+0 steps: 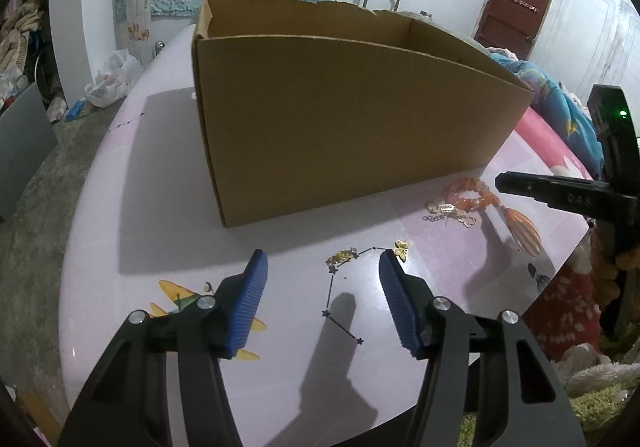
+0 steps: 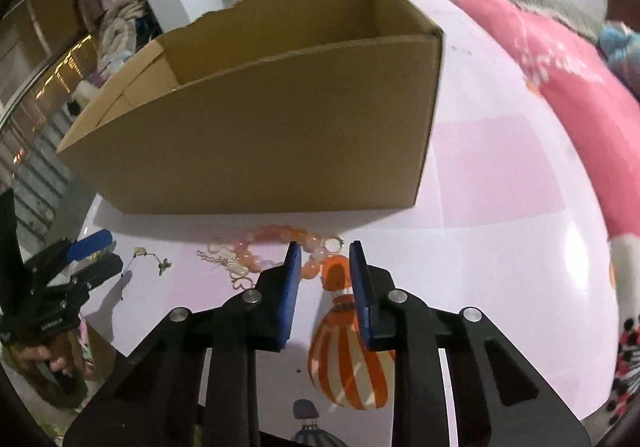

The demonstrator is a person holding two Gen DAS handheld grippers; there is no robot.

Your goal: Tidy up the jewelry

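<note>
cardboard box fills the left wrist view; left gripper half open, empty, gold butterfly chain between its tips. right wrist view: right gripper narrowed over orange bead bracelet, not gripping

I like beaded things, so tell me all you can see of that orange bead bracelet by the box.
The orange bead bracelet is a loop of round, glassy-looking beads in orange and pale pink, lying flat on the pinkish table just in front of the cardboard box. An orange-and-white striped tassel trails from it. The right gripper straddles that end; contact is unclear.
</note>
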